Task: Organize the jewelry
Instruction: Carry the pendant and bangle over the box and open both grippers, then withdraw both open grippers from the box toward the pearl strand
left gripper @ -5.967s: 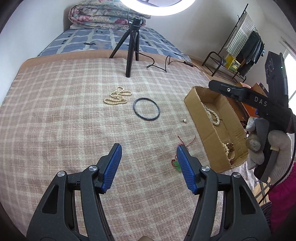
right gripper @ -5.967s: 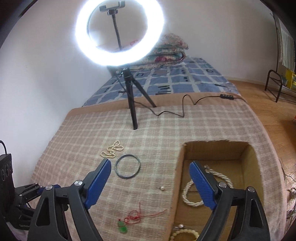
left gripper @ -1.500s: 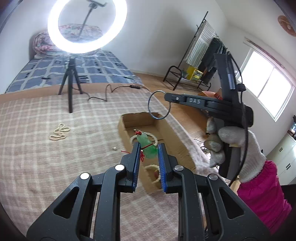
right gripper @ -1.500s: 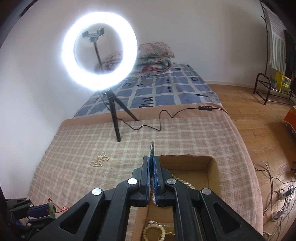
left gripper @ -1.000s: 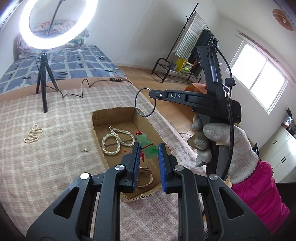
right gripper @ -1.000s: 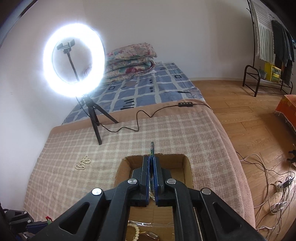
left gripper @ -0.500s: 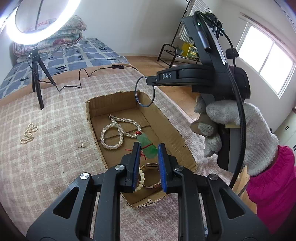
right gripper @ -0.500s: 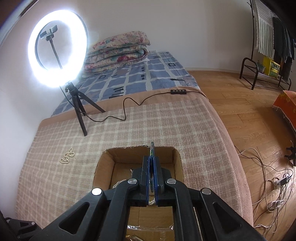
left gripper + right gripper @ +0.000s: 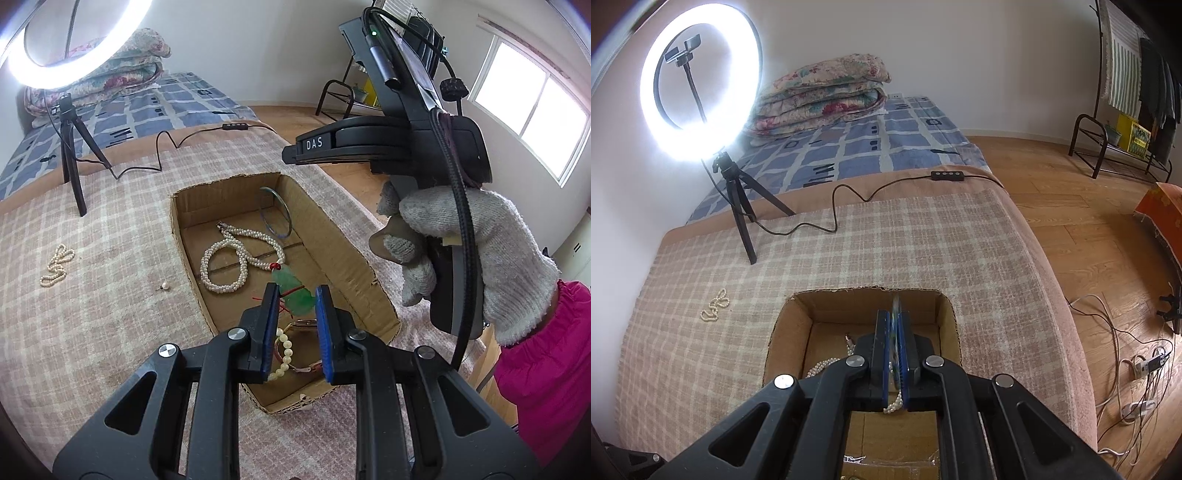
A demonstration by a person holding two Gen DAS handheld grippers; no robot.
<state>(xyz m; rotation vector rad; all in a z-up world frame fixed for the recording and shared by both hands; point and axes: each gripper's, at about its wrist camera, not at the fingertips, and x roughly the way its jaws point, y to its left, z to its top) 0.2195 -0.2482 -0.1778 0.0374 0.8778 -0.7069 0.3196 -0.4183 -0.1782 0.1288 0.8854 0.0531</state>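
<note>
Green pendant (image 9: 293,291) pinched in left gripper (image 9: 295,295), seemingly above cardboard box (image 9: 347,254).

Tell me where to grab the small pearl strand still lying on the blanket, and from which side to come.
Take the small pearl strand across its bunched middle, where the doubled loops lie side by side, coming straight down from above. It lies flat and loose on the checked blanket, so there is no raised edge to catch from the side. Jaws set across the strand's length would likely gather several rows at once.

Green pendant (image 9: 293,291), white pearl necklace (image 9: 225,258), brown cardboard box (image 9: 354,266), pink-checked blanket (image 9: 92,295)
</note>
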